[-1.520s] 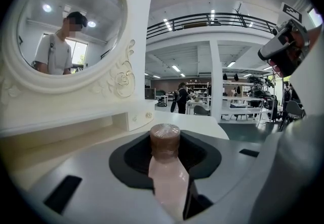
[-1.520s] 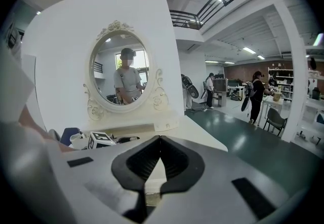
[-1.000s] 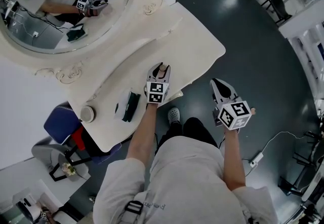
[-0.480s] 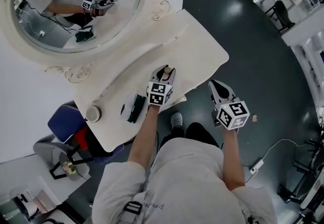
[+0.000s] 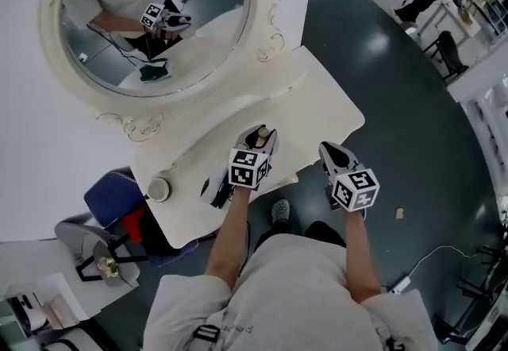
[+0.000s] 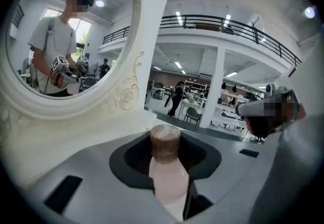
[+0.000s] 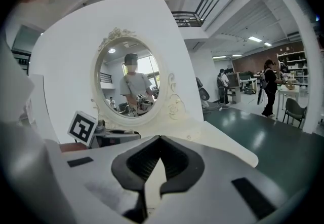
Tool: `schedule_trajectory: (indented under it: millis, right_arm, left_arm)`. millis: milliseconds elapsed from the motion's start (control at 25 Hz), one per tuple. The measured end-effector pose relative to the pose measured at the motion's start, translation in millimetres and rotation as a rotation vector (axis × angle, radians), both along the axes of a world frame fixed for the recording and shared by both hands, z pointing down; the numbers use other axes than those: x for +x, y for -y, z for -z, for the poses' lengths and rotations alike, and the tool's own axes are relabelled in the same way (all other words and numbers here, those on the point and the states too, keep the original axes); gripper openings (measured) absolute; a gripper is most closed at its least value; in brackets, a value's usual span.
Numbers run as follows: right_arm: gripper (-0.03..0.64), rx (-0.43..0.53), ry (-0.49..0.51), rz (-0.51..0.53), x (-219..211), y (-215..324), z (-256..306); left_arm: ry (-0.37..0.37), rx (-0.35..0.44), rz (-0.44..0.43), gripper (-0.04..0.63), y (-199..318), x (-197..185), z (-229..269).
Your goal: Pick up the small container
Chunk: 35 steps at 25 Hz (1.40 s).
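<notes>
The small container (image 5: 257,136) is a pale pink bottle with a brown cap (image 6: 165,140). It stands upright between the jaws of my left gripper (image 5: 259,137), which is shut on its body (image 6: 168,180) above the front part of the white dressing table (image 5: 321,107). My right gripper (image 5: 331,156) hangs to the right, just off the table's front edge, over the dark floor. Its jaws (image 7: 152,175) are shut with nothing between them. The left gripper's marker cube (image 7: 82,127) shows at the left of the right gripper view.
A large oval mirror (image 5: 155,20) in an ornate white frame stands at the table's back. A dark flat item (image 5: 216,187) and a round cup (image 5: 159,189) lie at the table's left end. A blue chair (image 5: 111,200) stands beside it.
The head view has swung so that more of the mirror shows. My right gripper has drawn a little closer to the left one. The left gripper still holds the container.
</notes>
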State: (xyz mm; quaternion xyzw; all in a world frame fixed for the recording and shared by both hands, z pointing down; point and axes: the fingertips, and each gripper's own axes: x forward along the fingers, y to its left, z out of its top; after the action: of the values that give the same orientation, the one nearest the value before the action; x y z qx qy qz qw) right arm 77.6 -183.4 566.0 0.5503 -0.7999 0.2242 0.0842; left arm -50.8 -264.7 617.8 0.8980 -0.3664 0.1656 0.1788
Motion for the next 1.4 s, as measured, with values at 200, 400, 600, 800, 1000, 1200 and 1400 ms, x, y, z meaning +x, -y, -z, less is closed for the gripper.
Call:
schedule_trajectory:
  millis: [200,400,600,800,1000,1200,1400]
  right_arm:
    - [0.015,0.011,-0.033,0.079,-9,23,11]
    - [0.015,0.089,0.044,0.077,-5,46,38]
    - [0.015,0.09,0.016,0.163,-7,61,41]
    - [0.014,0.163,0.01,0.204,2,63,56]
    - [0.015,0.154,0.014,0.262,12,61,54]
    - [0.015,0.136,0.024,0.269,30,56,52]
    - [0.015,0.124,0.009,0.278,34,56,48]
  left_arm:
    - [-0.019,-0.003,0.052,0.143,-1,-15,31]
    - [-0.022,-0.011,0.114,0.144,-4,-31,59]
    - [-0.016,0.031,0.205,0.144,-10,-37,85]
    - [-0.003,0.066,0.275,0.143,-23,-34,101]
    - [-0.019,0.088,0.305,0.144,-34,-24,111]
    - [-0.039,0.097,0.289,0.143,-47,-1,116]
    - [-0.017,0.109,0.266,0.143,-53,10,116]
